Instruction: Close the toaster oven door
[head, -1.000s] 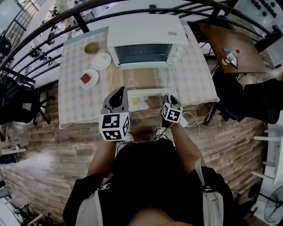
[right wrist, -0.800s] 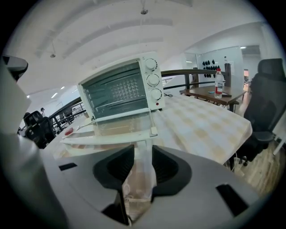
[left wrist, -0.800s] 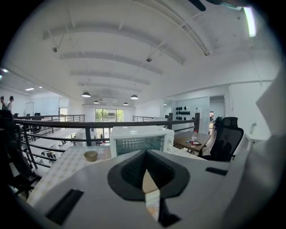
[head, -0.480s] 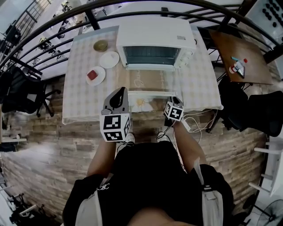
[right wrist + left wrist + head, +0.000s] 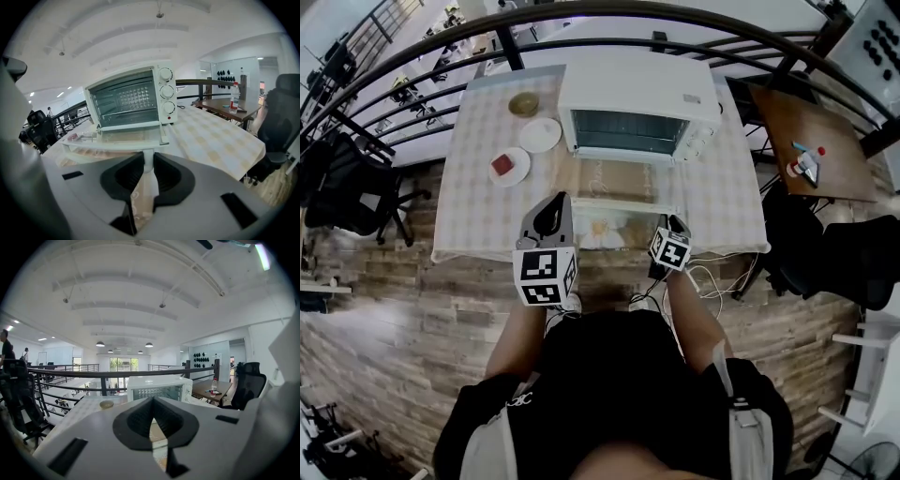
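Note:
The white toaster oven [image 5: 637, 94] stands at the back of the checked table [image 5: 478, 216]. Its glass door [image 5: 619, 178] lies open and flat, with the white handle [image 5: 614, 203] along the front. My right gripper [image 5: 673, 225] is at the handle's right end. In the right gripper view the jaws are closing, and both pads touch the handle's end post [image 5: 147, 161]. My left gripper [image 5: 551, 217] hangs above the table's front edge, left of the door, shut with nothing in it. It looks toward the oven [image 5: 157, 387].
Left of the oven stand a small bowl [image 5: 523, 103], a white plate [image 5: 540, 134] and a plate with something red [image 5: 508, 167]. A black railing [image 5: 609, 14] runs behind the table. A brown side table [image 5: 811, 141] and office chairs stand to the right. Cables [image 5: 705, 272] hang at the front edge.
My right gripper has moved forward to the door handle's right end. The left gripper stays where it was. The head view has shifted, so the table sits lower in frame.

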The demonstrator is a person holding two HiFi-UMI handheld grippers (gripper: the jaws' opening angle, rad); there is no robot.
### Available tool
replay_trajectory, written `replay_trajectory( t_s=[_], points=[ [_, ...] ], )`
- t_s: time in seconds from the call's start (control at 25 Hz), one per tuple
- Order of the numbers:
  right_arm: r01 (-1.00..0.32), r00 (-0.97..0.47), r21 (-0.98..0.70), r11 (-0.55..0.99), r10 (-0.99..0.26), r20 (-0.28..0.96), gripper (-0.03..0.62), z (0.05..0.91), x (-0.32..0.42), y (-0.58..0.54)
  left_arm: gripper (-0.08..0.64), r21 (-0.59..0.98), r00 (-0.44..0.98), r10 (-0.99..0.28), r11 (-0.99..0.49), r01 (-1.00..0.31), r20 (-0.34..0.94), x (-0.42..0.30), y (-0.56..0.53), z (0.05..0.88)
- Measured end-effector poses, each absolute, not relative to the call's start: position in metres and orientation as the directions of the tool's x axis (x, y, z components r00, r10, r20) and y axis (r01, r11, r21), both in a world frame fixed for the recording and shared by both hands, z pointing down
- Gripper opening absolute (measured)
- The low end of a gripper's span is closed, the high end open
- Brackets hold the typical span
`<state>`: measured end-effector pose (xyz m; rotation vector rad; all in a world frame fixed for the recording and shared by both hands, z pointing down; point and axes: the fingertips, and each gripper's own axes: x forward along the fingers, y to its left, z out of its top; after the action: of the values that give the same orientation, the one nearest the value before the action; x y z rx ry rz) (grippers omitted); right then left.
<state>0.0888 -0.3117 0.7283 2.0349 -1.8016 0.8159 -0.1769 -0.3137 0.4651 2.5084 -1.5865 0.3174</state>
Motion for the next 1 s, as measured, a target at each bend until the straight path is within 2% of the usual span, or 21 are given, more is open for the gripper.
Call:
replay_trajectory(
  t_s=[1.0],
  points=[
    [-0.979,0.042,-0.165,-0.117,-0.914,0.403,0.068,0.610,0.103,-0.368,0.014,0.033,0.407,-0.879,-0.412,-0.910,0.246,-0.179,-0.320,0.465]
  ],
)
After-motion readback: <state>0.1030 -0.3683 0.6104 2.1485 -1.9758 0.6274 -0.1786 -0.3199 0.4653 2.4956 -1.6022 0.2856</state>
